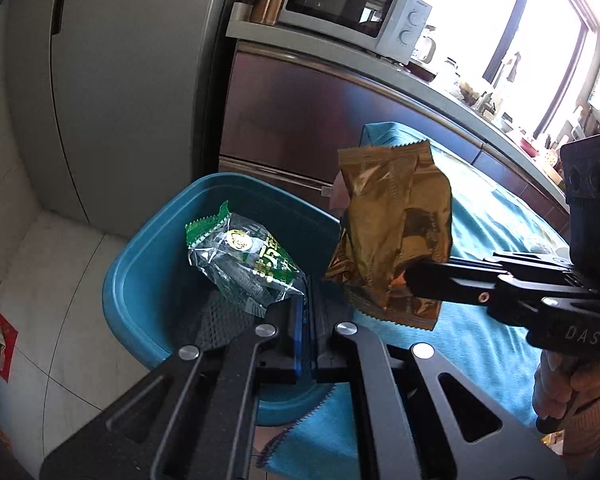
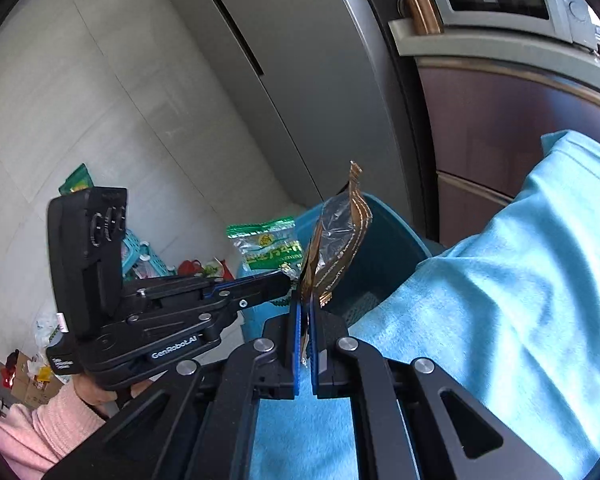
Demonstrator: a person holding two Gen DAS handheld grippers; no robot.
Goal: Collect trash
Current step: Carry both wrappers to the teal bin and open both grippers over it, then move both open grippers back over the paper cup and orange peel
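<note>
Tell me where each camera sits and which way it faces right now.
Left wrist: rides on the left tongs, looking down along them into the blue bin over the green wrapper; the right tongs come in from the right with the gold wrapper.
Right wrist: rides on the right tongs, facing the fridge and bin rim; the left tongs, a hand and a pink sleeve show at the left.
Shared: bin, both wrappers, blue cloth, microwave.
</note>
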